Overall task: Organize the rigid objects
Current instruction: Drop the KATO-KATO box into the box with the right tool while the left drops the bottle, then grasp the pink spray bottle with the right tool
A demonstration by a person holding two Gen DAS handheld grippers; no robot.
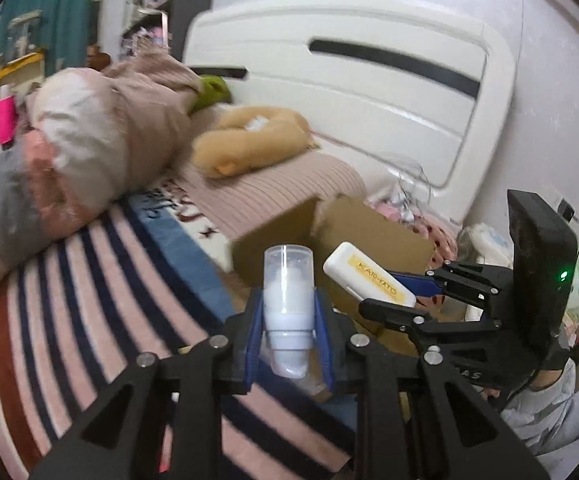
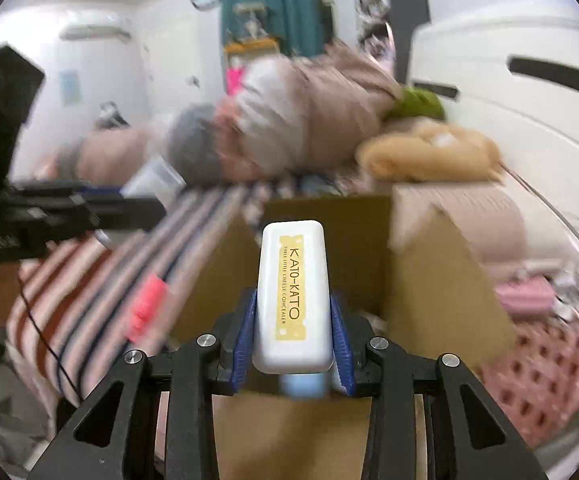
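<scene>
— Left gripper (image 1: 288, 340): blue fingers (image 1: 254, 336) closed on a clear-capped pump bottle (image 1: 288, 296), held over the striped bedspread (image 1: 89, 300).

— Right gripper (image 2: 293, 336)?

— Fingers clamped on a white concealer case (image 2: 293, 296), held above the open cardboard box (image 2: 429, 280) on the bed.

I see a clear-capped white pump bottle (image 1: 288, 304) upright between my left fingers (image 1: 254, 340), and a white KATO-KATO concealer case (image 2: 292, 296) pinched lengthwise over the open cardboard box (image 2: 437, 280).
</scene>
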